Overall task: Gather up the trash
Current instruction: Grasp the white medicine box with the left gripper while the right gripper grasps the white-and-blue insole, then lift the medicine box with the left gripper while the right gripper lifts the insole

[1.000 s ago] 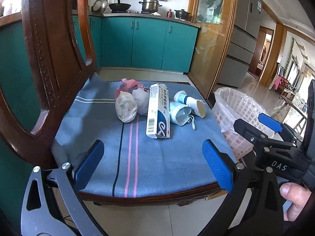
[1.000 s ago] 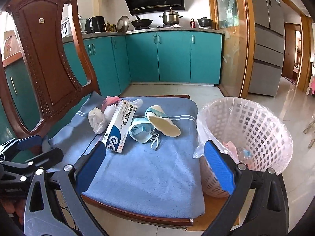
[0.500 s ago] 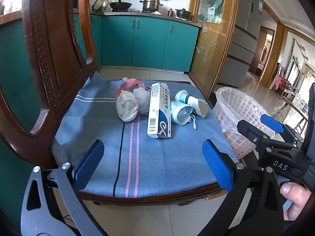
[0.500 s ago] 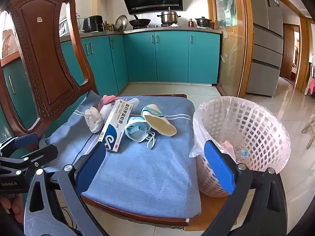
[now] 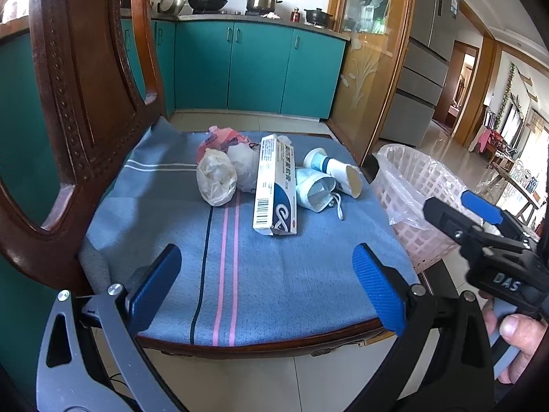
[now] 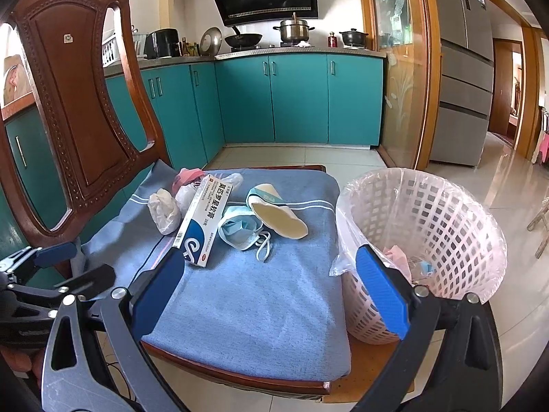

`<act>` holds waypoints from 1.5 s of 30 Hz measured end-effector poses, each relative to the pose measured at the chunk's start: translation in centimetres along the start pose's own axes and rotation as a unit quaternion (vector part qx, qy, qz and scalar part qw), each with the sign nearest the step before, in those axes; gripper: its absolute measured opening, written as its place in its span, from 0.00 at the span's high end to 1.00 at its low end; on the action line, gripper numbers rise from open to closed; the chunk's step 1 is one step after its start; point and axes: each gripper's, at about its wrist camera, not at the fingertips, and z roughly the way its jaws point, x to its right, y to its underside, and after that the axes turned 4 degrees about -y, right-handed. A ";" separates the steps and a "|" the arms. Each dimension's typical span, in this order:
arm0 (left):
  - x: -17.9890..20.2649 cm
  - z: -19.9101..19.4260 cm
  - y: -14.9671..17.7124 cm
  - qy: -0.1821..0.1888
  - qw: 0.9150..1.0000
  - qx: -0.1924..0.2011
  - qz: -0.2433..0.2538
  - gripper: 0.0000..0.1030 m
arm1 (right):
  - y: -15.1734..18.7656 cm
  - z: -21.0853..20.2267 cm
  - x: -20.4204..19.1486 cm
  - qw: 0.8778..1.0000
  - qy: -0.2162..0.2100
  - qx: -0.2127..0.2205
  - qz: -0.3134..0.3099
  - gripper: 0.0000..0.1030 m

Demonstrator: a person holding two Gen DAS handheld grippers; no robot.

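Trash lies on a blue cloth-covered chair seat [image 5: 260, 274]: a white and blue medicine box [image 5: 276, 189] [image 6: 204, 221], a crumpled white bag [image 5: 216, 181] [image 6: 164, 211], a pink wrapper [image 5: 219, 139], a blue face mask [image 5: 317, 190] [image 6: 240, 231] and a flattened paper cup [image 5: 338, 171] [image 6: 278, 211]. A pink lined basket [image 5: 417, 195] [image 6: 422, 243] stands right of the seat with some trash inside. My left gripper [image 5: 266, 285] is open and empty at the seat's front edge. My right gripper [image 6: 269, 290] is open and empty over the seat's front right.
The carved wooden chair back [image 6: 79, 103] rises at the left. Teal kitchen cabinets [image 6: 295, 99] and a tiled floor [image 6: 507, 185] lie behind. The right gripper's body shows in the left wrist view [image 5: 487, 247].
Both grippers have drifted slightly; the trash pile and basket look a little nearer in the right wrist view. Nothing was taken hold of.
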 end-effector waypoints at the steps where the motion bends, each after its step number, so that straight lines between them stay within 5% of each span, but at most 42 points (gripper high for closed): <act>1: 0.0 0.4 0.0 -0.001 1.000 -0.004 -0.002 0.03 | 0.0 0.1 0.0 1.000 0.001 -0.001 -0.002 0.05; 12: 0.4 9.1 -1.3 0.000 0.998 -0.068 -0.019 0.07 | -1.3 6.7 0.4 0.996 0.034 -0.052 -0.059 0.05; 19: -0.5 13.9 -2.5 0.021 0.992 -0.111 -0.051 0.25 | -2.7 11.8 0.2 0.992 0.027 -0.079 -0.091 0.06; 21: -0.5 14.9 -2.5 0.033 0.990 -0.123 -0.053 0.33 | -2.8 12.9 0.1 0.991 0.027 -0.085 -0.100 0.14; 23: -0.3 15.4 -2.6 0.043 0.990 -0.125 -0.052 0.41 | -2.7 14.5 0.0 0.988 0.024 -0.106 -0.109 0.35; 25: 0.3 15.3 -2.7 0.053 0.990 -0.122 -0.041 0.70 | -2.6 15.7 0.2 0.987 0.015 -0.125 -0.104 0.57; 27: 0.9 14.7 -2.9 0.055 0.992 -0.112 -0.029 0.81 | -2.4 16.0 0.5 0.987 0.009 -0.127 -0.095 0.69; 31: 1.8 12.9 -3.1 0.051 0.995 -0.083 0.000 0.82 | -3.0 14.6 1.2 0.991 -0.011 -0.112 -0.075 0.86; 41: 1.8 -0.8 -4.6 0.019 0.999 0.040 0.031 0.82 | -5.5 2.9 3.0 0.996 -0.084 -0.015 0.021 0.89; 45: 0.5 -4.7 -3.8 0.013 0.998 0.062 0.017 0.82 | -4.9 -1.1 2.5 0.993 -0.109 0.016 0.029 0.89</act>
